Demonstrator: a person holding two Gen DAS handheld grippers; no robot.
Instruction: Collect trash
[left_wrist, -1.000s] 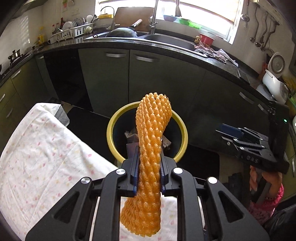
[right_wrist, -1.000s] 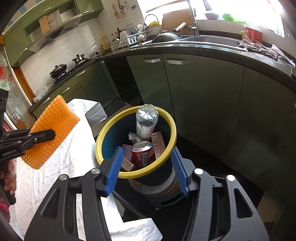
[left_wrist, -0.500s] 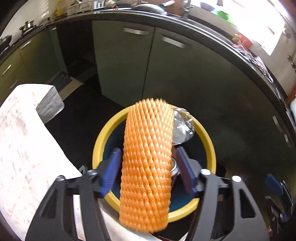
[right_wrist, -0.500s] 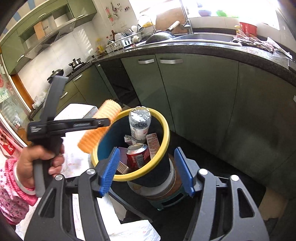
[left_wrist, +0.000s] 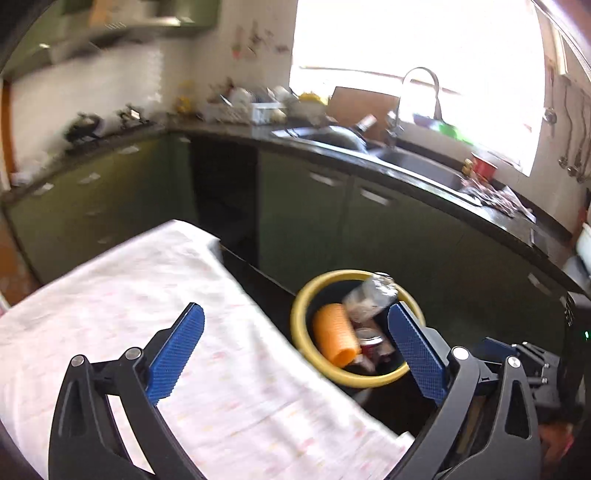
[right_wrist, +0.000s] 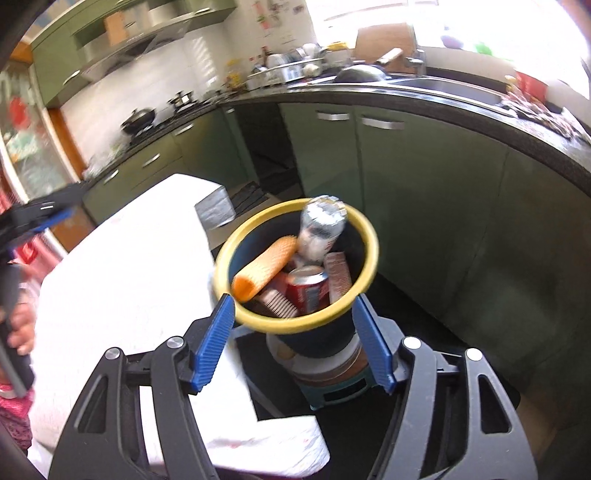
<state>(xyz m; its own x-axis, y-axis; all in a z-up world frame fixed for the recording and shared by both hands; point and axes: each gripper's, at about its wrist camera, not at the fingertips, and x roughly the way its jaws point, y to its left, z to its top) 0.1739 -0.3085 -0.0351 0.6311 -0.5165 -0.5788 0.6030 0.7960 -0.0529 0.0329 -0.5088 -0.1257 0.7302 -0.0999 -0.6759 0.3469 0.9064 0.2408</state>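
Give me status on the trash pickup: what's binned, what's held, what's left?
Binned: orange foam net, plastic bottle and red can lie in the yellow-rimmed bin. Held: nothing; the left claw has just opened and is empty, and the right claw is open too. Left: no trash visible on the white tablecloth.

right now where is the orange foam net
In both wrist views the orange foam net lies inside the yellow-rimmed bin, on its table-side half, leaning beside the plastic bottle and red can.
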